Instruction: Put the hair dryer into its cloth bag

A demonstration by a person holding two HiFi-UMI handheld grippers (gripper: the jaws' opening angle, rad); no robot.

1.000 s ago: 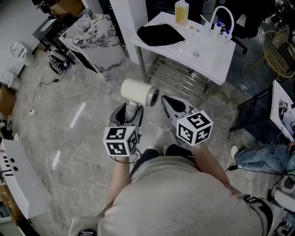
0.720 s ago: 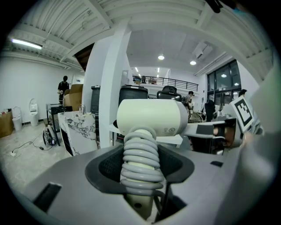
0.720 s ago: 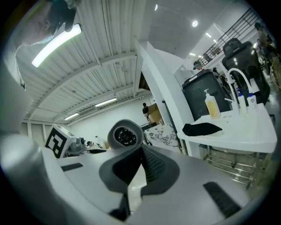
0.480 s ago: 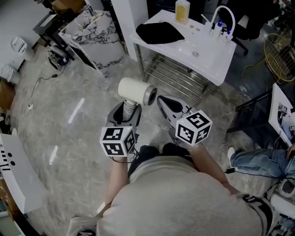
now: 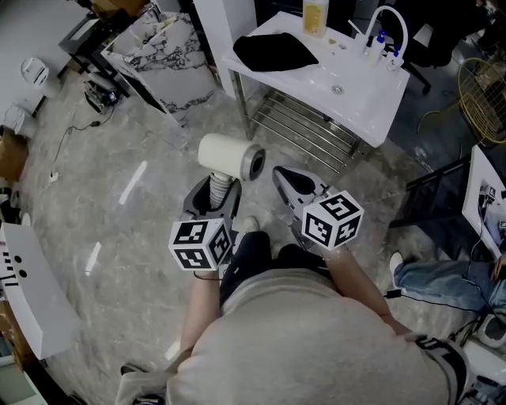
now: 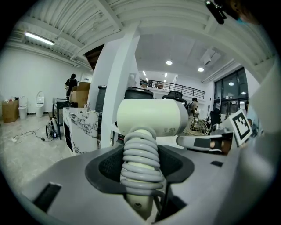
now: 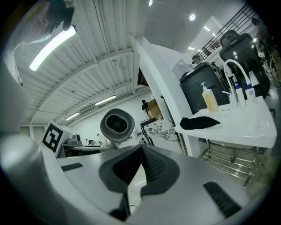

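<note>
**Hair dryer held in the left jaws, bag lying on the sink surface**

The left gripper (image 5: pixel 215 194) holds a cream-coloured plastic hair dryer (image 5: pixel 229 156) by its handle. In the left gripper view the jaws stand wide, and their dark pads press on the handle from both sides. A grey cord (image 6: pixel 140 160) is coiled round the handle in tight turns. The dryer's barrel sits above the jaws, lying crosswise, with its grey round nozzle end turned toward the right gripper (image 5: pixel 283 176).

The right gripper is just beside the dryer, not touching it. In the right gripper view its jaws are closed together with nothing between them, and the dryer's nozzle opening shows beyond them, up and to the left.

Both grippers hang above a pale marble-patterned floor (image 5: pixel 118 213), in front of the person's torso.

The black cloth bag (image 5: pixel 277 51) lies flat in a crumpled heap on the left end of a white sink surface (image 5: pixel 356 95), well apart from the dryer. On the same surface, farther back, stands a clear bottle of yellow liquid (image 5: pixel 315 16). A white curved faucet (image 5: pixel 387 28) rises toward the right end, with small bottles at its foot. A metal slatted rack (image 5: pixel 304 134) sits under the surface, near the floor. A marble-patterned panel (image 5: pixel 150 59) stands to the left of the sink.
</note>
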